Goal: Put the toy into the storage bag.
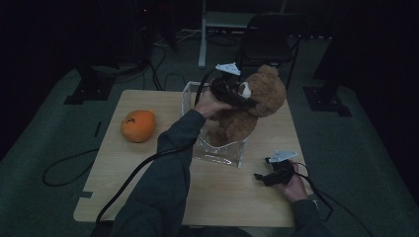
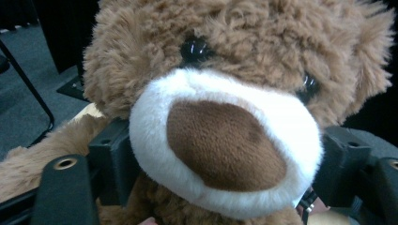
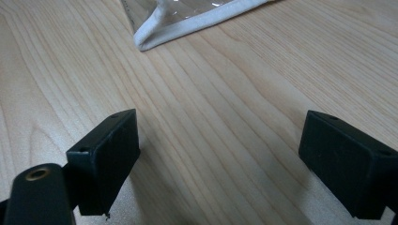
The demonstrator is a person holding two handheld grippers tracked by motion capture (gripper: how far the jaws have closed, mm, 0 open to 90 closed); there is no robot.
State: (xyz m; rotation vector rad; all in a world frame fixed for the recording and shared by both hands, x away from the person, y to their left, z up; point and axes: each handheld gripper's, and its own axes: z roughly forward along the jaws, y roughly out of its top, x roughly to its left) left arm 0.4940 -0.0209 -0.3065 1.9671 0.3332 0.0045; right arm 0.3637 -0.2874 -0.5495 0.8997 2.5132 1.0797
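A brown teddy bear [image 1: 257,101] sits upright in a clear container [image 1: 220,157] at the middle back of the wooden table [image 1: 232,197]. My left gripper [image 1: 245,96] reaches from the left to the bear's face. In the left gripper view the white muzzle [image 2: 225,150] lies between the two black pads [image 2: 112,154], round and unsqueezed, so the left gripper [image 2: 225,159] stands open around it. My right gripper [image 1: 259,177] rests low near the table's front right. The right gripper [image 3: 220,159] is open with only bare wood between its jaws.
An orange plush toy [image 1: 138,125] lies on the table's left side. The container's white-trimmed corner [image 3: 187,26] is just ahead of the right gripper. A dark chair [image 1: 269,42] and stand legs lie beyond the table; cables trail on the floor at left.
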